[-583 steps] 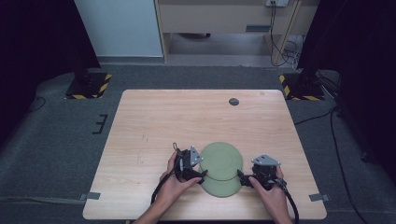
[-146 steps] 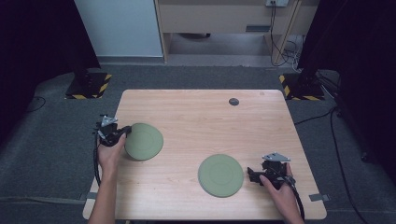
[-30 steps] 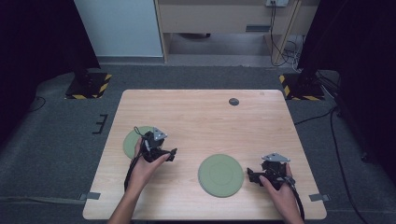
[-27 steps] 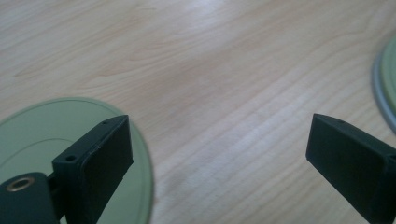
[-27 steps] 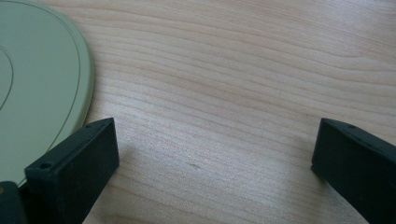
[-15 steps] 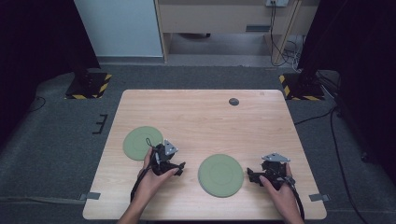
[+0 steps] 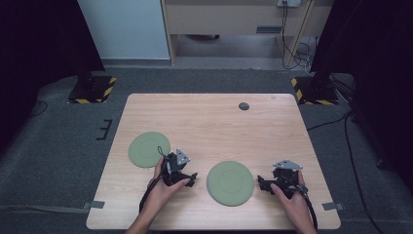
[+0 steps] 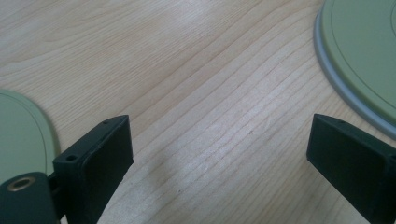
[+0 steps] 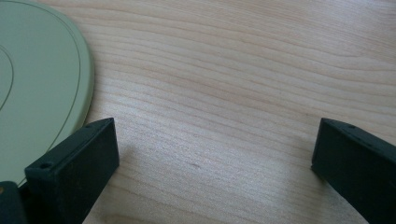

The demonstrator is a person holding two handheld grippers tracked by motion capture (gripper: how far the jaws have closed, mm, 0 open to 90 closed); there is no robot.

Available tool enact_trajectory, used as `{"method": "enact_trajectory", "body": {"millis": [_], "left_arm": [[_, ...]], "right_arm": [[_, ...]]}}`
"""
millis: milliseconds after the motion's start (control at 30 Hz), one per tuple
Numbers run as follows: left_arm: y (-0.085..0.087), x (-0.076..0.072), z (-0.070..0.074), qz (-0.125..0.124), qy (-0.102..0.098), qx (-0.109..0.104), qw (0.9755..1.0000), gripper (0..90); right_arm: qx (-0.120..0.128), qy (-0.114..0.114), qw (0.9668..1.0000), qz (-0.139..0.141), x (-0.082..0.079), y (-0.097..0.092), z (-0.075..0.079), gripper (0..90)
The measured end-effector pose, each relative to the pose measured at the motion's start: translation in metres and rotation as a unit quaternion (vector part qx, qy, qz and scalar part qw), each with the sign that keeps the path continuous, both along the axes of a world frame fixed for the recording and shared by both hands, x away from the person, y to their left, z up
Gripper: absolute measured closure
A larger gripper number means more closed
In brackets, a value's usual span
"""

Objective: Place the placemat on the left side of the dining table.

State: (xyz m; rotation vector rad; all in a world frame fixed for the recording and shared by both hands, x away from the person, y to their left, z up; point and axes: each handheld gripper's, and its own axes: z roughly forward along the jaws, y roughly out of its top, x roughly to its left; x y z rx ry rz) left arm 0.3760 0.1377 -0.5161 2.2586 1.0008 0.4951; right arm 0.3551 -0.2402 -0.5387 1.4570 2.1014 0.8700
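two green plates on the wooden counter (image 7: 219,122): left plate (image 7: 148,148) near left edge, right plate (image 7: 230,182) front centre. left gripper (image 7: 187,179) between them, jaws spread, empty. right gripper (image 7: 263,184) beside right plate, jaws spread, empty.

I count two green plates on the table (image 7: 214,122): one (image 7: 149,149) at its left edge, one (image 7: 230,183) near its front; one dark disc (image 7: 243,106) near its back edge.
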Motion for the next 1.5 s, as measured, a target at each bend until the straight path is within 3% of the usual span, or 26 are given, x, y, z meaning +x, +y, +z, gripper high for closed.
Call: {"method": "enact_trajectory", "body": {"millis": [167,600,667,1000,1500], "left_arm": [[-0.001,-0.003,-0.004,-0.009,0.015,-0.017,0.9997,6.2],[-0.001,-0.002,-0.013,-0.018,0.029,-0.024,0.9991,6.2],[0.000,0.000,-0.014,-0.018,0.034,-0.033,0.9987,5.6],[-0.004,0.000,-0.020,-0.032,0.014,-0.051,0.9981,1.5],[-0.005,-0.001,-0.020,-0.031,0.014,-0.049,0.9982,0.5]], "right_arm": [[0.000,0.000,1.0000,0.000,0.000,0.000,0.000,1.0],[0.000,0.000,1.0000,0.000,0.000,0.000,0.000,1.0],[0.000,0.000,1.0000,0.000,0.000,0.000,0.000,1.0],[0.000,0.000,1.0000,0.000,0.000,0.000,0.000,1.0],[0.001,0.000,1.0000,0.001,-0.001,0.000,0.000,1.0]]}}
